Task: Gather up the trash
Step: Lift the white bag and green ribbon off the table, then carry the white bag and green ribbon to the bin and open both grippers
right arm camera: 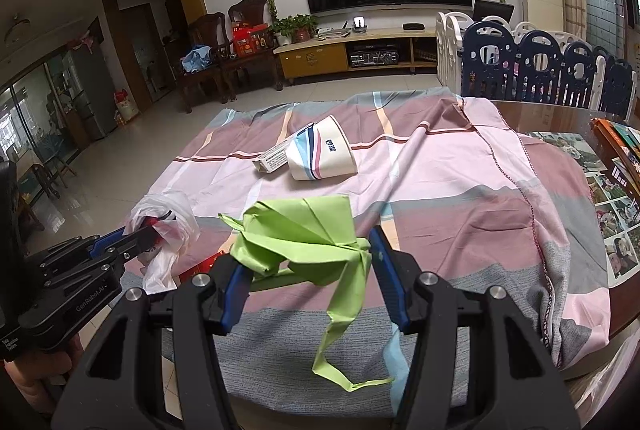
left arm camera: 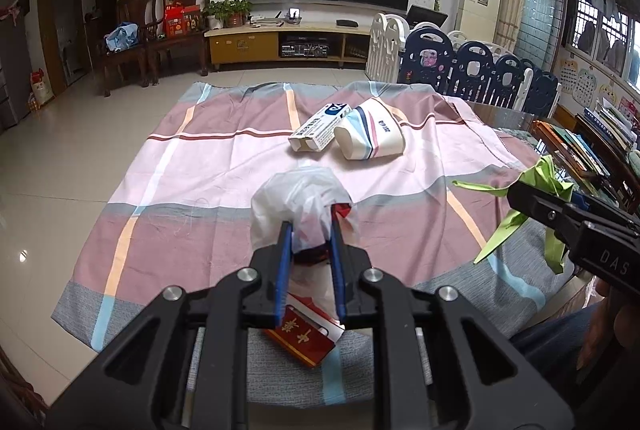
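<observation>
My left gripper [left arm camera: 310, 220] is shut on a crumpled clear plastic bag [left arm camera: 296, 196] and holds it above the checked cloth [left arm camera: 200, 158]; it also shows in the right wrist view [right arm camera: 150, 226]. A red carton [left arm camera: 306, 336] lies on the cloth under it. My right gripper [right arm camera: 308, 262] is closed on crumpled green paper [right arm camera: 304, 230], whose strip hangs down; the paper shows at the right of the left wrist view [left arm camera: 532, 190]. A crushed paper cup [left arm camera: 370, 136] and a small white box [left arm camera: 320, 128] lie side by side further back on the cloth.
The cloth covers a table whose bare wooden edge [right arm camera: 560, 114] shows at the right, with photos [right arm camera: 608, 198] and books [left arm camera: 580, 150]. Beyond are a play fence [left arm camera: 472, 66], TV cabinet [left arm camera: 280, 44] and chairs [left arm camera: 136, 34] on a tiled floor.
</observation>
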A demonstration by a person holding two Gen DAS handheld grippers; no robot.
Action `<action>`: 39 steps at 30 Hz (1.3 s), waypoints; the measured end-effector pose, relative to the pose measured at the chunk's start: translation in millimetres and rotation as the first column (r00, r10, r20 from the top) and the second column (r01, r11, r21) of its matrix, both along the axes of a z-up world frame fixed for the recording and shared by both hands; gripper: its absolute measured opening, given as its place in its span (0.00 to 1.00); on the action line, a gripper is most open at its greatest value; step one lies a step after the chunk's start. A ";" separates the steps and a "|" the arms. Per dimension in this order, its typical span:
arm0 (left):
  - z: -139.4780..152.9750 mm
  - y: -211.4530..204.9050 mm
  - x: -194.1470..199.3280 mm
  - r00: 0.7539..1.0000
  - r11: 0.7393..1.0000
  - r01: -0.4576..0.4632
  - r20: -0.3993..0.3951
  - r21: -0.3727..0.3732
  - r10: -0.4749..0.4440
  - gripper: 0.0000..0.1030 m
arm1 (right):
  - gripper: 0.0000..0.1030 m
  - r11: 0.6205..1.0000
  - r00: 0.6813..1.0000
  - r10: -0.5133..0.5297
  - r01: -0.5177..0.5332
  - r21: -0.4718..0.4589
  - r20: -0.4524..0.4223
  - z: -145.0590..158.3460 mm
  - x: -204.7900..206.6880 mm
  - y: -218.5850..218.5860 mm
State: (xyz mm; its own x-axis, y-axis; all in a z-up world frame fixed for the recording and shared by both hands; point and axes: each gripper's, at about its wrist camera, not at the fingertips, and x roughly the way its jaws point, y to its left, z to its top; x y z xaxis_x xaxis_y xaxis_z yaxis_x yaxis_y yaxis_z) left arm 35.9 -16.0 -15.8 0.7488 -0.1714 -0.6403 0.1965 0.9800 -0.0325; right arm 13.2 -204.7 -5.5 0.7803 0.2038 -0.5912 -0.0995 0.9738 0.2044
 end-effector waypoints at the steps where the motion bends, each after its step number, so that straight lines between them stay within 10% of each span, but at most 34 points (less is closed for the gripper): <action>1: -0.1 -0.2 0.1 1.000 1.000 0.000 0.000 0.001 0.000 0.17 | 0.54 1.000 1.000 0.000 0.000 0.001 -0.001 -0.2 0.3 -0.8; 11: -2.1 2.6 0.6 1.000 1.000 -0.013 -0.001 -0.004 0.013 0.17 | 0.54 0.998 0.999 -0.012 0.010 0.065 0.034 6.6 -5.2 -15.1; 20: 2.7 1.0 -3.2 1.000 1.000 -0.002 0.025 -0.011 0.003 0.17 | 0.55 0.973 0.944 -0.230 0.219 0.075 0.236 96.4 -119.0 -136.9; 24: 5.5 -10.8 -8.3 0.998 0.999 0.045 0.041 -0.009 -0.045 0.17 | 0.59 0.927 0.919 -0.376 0.375 0.028 0.123 67.2 -176.9 -212.1; 26: 10.5 -25.1 -14.6 0.993 0.995 0.104 0.052 -0.011 -0.103 0.17 | 0.86 0.900 0.899 -0.435 0.435 0.012 0.041 36.1 -200.1 -240.0; 29: 28.9 -66.4 -35.0 0.972 0.974 0.224 0.071 -0.014 -0.222 0.17 | 0.89 0.863 0.855 -0.502 0.504 -0.022 -0.127 -12.5 -233.1 -272.8; 33: 61.6 -153.5 -73.0 0.902 0.898 0.431 0.064 -0.087 -0.426 0.18 | 0.89 0.787 0.789 -0.607 0.613 0.071 -0.096 -7.1 -287.5 -297.1; 39: 82.8 -312.8 -143.3 0.685 0.673 0.719 0.010 -0.176 -0.729 0.24 | 0.89 0.762 0.756 -0.647 0.633 0.140 0.100 59.5 -318.6 -308.7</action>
State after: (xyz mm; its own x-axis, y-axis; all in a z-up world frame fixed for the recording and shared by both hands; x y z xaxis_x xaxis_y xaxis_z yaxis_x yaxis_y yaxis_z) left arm -107.4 -328.8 66.9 0.3114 -0.7430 -0.5924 0.8349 0.5116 -0.2029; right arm -305.4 -513.4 54.0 0.8177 -0.3239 -0.4758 0.5067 0.7972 0.3282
